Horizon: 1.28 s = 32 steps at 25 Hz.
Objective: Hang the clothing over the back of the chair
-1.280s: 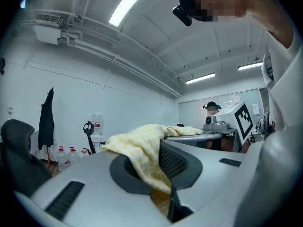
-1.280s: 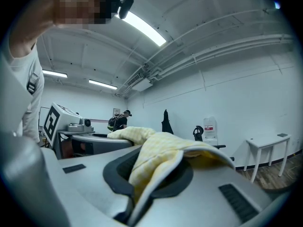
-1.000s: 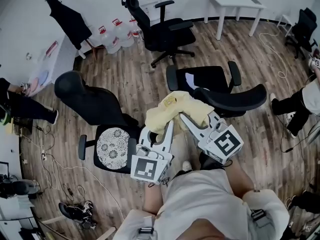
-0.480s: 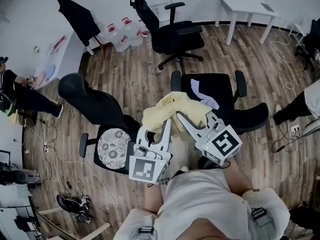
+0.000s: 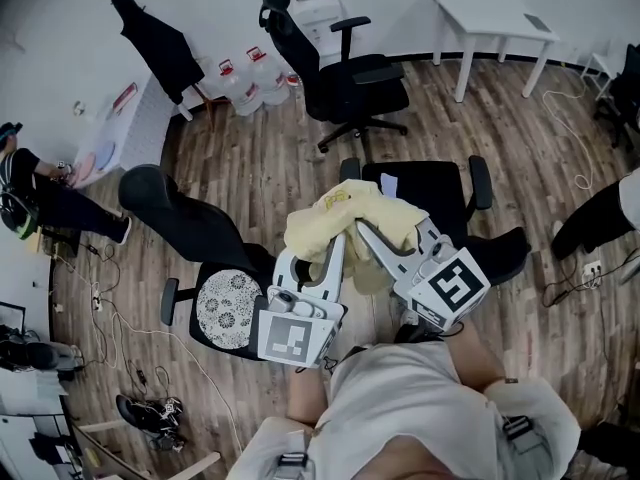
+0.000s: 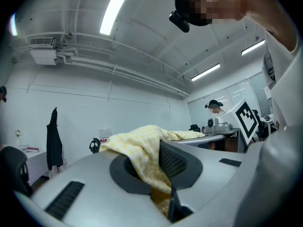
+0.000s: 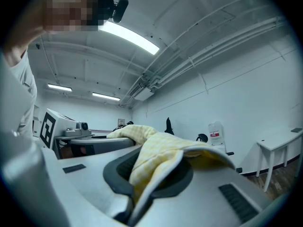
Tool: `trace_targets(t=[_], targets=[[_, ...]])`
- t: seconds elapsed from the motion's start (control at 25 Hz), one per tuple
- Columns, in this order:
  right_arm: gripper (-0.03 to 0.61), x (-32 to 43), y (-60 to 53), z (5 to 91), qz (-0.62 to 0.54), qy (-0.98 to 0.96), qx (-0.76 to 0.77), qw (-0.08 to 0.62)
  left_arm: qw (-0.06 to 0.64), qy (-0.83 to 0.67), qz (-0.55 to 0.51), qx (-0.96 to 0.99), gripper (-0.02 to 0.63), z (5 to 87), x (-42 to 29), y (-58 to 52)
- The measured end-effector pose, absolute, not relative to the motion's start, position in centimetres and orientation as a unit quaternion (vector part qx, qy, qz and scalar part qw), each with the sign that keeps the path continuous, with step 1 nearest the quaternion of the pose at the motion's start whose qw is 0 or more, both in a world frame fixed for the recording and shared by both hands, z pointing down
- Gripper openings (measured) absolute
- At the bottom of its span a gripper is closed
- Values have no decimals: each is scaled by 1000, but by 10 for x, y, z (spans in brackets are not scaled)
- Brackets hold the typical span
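Observation:
A pale yellow garment hangs bunched in the air, held from both sides. My left gripper is shut on its left part and my right gripper is shut on its right part. In the left gripper view the yellow cloth is pinched between the jaws of the left gripper. The right gripper view shows the cloth clamped the same way in the right gripper. Below the garment stands a black armchair: its seat is just beyond the cloth and its backrest lies to the right.
A second black chair with a patterned cushion stands to the left, a third chair farther back. A white table, water jugs and a hung dark coat line the wall. People stand at the left and right edges.
Both grippers have carried the garment forward and slightly up. The black armchair has slid closer under it, and its backrest has moved down and to the right in the head view.

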State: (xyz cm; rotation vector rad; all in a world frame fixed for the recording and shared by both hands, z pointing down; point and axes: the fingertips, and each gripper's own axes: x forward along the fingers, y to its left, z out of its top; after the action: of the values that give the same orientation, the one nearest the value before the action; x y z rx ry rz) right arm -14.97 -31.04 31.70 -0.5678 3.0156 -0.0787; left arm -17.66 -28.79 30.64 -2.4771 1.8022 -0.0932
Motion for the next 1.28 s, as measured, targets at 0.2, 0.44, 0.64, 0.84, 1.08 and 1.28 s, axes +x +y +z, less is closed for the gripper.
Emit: trace_targets(t=[0.2, 0.44, 0.64, 0.84, 1.08, 1.28], targets=[[37, -126, -331, 314, -28, 978, -200, 45, 45, 575, -31, -816, 54, 303, -153, -308], [35, -91, -352, 316, -41, 973, -222, 54, 47, 555, -31, -830, 54, 303, -118, -330], [35, -61, -369, 317, -53, 967, -239, 70, 44, 540, -42, -840, 54, 304, -89, -348], [35, -42, -380, 315, -56, 962, -256, 80, 44, 525, -29, -850, 54, 301, -71, -360], [35, -12, -396, 311, -33, 956, -282, 75, 45, 511, -21, -858, 54, 303, -44, -377], [35, 10, -404, 316, -32, 952, -296, 67, 37, 501, -23, -864, 52, 310, -24, -388]])
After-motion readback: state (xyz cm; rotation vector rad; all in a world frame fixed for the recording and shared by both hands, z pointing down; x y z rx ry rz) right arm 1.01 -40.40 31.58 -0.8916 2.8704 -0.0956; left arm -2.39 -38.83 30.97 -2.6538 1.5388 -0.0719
